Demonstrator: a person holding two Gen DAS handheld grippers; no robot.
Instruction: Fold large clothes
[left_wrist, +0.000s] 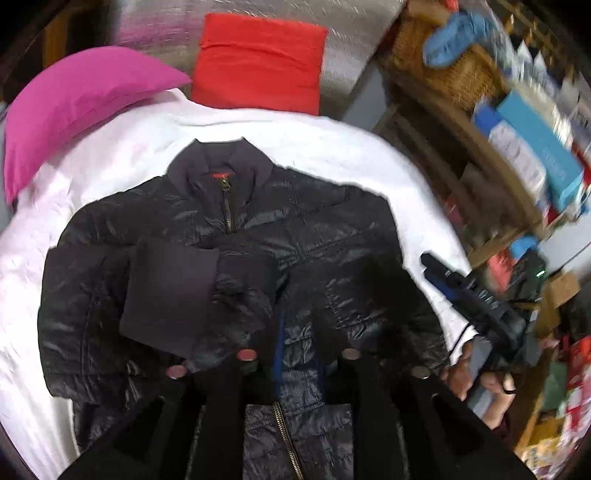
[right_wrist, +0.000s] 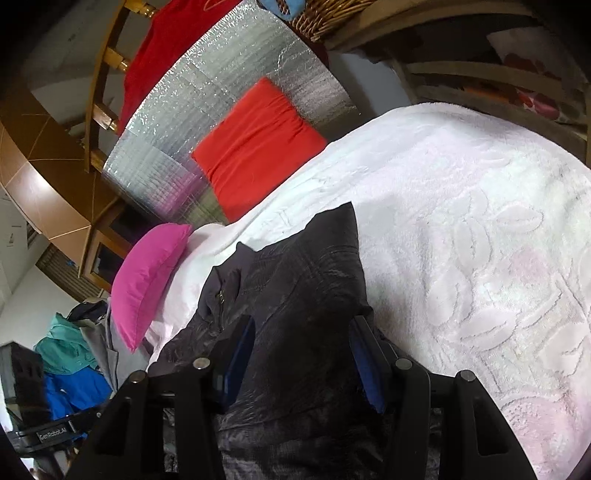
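A black puffer jacket (left_wrist: 314, 229) lies face up on a white blanket (left_wrist: 110, 166), zip partly closed and collar toward the cushions. One sleeve (left_wrist: 170, 288) is folded across its chest. My left gripper (left_wrist: 299, 343) hovers over the jacket's lower front, its blue pads slightly apart with nothing pinched between them. At the jacket's right edge a hand (left_wrist: 469, 369) holds my right gripper (left_wrist: 428, 260). In the right wrist view, the right gripper (right_wrist: 303, 321) has a bulge of the jacket (right_wrist: 295, 273) filling the gap between its pads.
A pink pillow (left_wrist: 74, 99) and a red cushion (left_wrist: 258, 62) sit beyond the collar against a silver foil panel (right_wrist: 221, 92). Cluttered wooden shelves (left_wrist: 480, 147) with a wicker basket (left_wrist: 443, 62) stand on the right. A pile of clothes (right_wrist: 74, 362) lies off the bed's far side.
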